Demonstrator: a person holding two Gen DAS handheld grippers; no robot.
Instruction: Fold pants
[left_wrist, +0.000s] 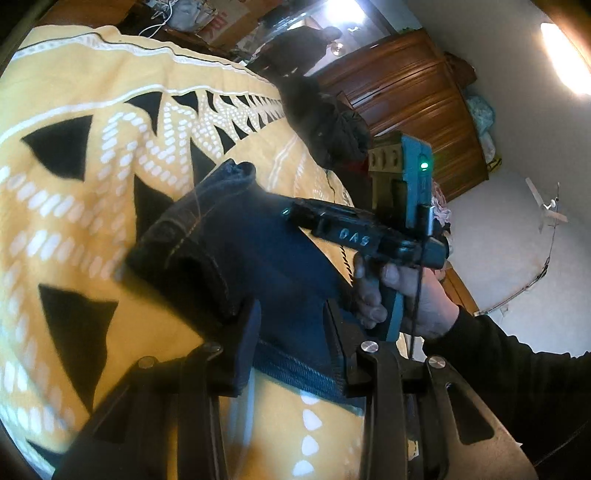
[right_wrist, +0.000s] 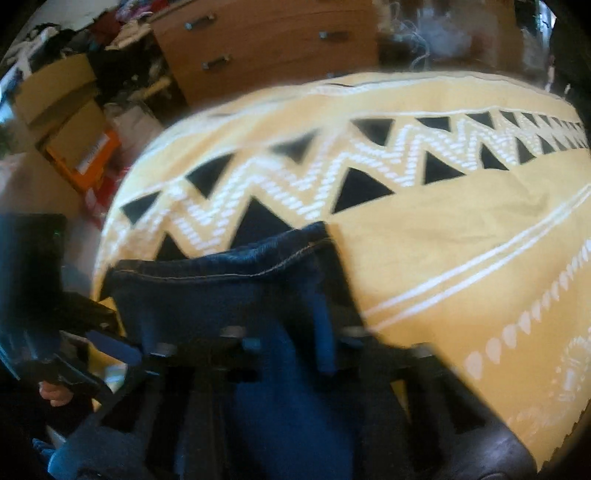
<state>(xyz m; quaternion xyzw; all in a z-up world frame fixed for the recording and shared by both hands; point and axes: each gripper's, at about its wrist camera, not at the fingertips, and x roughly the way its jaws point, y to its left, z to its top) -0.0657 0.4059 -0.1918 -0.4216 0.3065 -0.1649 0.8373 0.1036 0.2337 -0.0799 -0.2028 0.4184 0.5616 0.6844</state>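
**A:** Two layers of cloth at least. The dark blue denim pants (left_wrist: 236, 251) lie bunched on the yellow bedspread with black triangles and white zigzags (left_wrist: 74, 92), their stitched hem turned up on the far side.

**B:** Who has hold of them?

**A:** The left gripper (left_wrist: 295, 343) does. Denim fills the gap between its jaws and they are clamped on it. The right gripper (left_wrist: 291, 214) lies across the cloth further up with its jaws closed together. Its own view is blurred, so I cannot tell whether any fabric is pinched in them.

**B:** So how should the fold go?

**A:** I'd say get the second hold sure first. Then carry both corners over at the same height so the hem lands square on the layer below. Let the cloth settle flat on the bed before letting go. Denim is heavy and will drag sideways if one side leads.

**B:** Any containers nearby?

**A:** Only off the bed. The stacked brown cardboard boxes (right_wrist: 55, 92) and the orange box (right_wrist: 96, 155) below them don't show their contents. The drawers of the wooden chest of drawers (right_wrist: 266, 40) are closed, so nothing inside it can be seen.
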